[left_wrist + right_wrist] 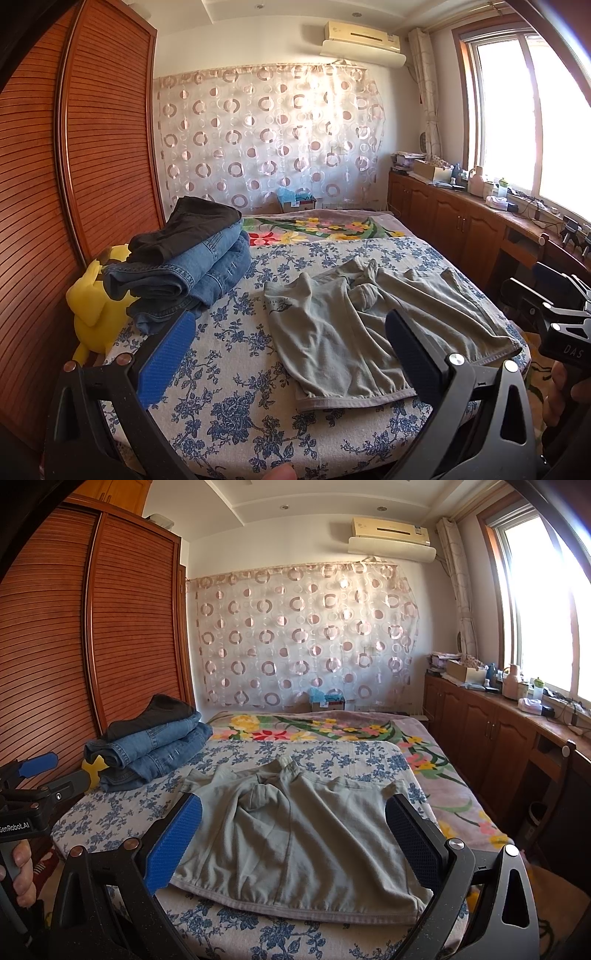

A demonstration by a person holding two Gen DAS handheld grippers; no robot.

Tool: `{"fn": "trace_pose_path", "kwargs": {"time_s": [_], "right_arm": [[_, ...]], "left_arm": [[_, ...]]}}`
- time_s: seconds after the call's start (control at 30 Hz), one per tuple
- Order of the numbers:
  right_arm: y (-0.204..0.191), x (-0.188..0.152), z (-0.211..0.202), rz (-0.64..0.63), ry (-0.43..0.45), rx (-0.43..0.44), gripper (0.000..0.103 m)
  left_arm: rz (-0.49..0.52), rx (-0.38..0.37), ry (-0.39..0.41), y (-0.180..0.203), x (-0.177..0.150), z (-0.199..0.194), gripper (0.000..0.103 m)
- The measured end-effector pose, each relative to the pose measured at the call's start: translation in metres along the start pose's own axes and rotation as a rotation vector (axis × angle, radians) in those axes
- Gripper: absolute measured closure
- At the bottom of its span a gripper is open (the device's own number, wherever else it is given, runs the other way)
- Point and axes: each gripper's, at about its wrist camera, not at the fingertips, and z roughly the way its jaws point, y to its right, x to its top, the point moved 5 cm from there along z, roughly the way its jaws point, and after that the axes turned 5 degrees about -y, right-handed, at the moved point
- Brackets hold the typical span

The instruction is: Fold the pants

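So you're right at the start of this one: the grey-green pants [295,834] lie spread but rumpled on the blue-flowered bed cover [122,812], waistband or hem edge nearest you, the middle bunched into a knot of folds, and nothing yet folded over. Your left gripper [291,358] hovers above the near edge of the bed with its jaws wide apart and nothing between them, the blue pad out over bare cover to the left of the pants, the dark pad over the cloth. Your right gripper [295,842] hangs just over the pants, also spread wide and empty, its two fingers framing the garment from either side. My read is that the next move calls for flattening that crumpled centre first, then pinching two corners of one edge, one gripper each, and carrying that edge across; the fabric looks soft and limp, so it will likely sag and drag if you lift from one point only. To the left, a stack of folded jeans [192,273] with a dark garment [184,225] on top sits beside a yellow plush toy [96,310], probably where this pair is headed. As for containers, a cardboard box [297,202] at the head of the bed holds something pale blue; what it is I can't tell.
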Motion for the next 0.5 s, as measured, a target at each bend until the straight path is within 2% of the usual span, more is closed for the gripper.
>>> {"fn": "trace_pose_path", "kwargs": {"time_s": [0.3, 0.5], "right_arm": [[0.0, -0.002, 0.001, -0.002, -0.008, 0.002, 0.003], [0.004, -0.004, 0.003, -0.005, -0.026, 0.005, 0.003]], "left_arm": [[0.003, -0.013, -0.013, 0.003, 0.003, 0.002, 0.0], [0.01, -0.028, -0.062, 0.0, -0.01, 0.019, 0.0]]}}
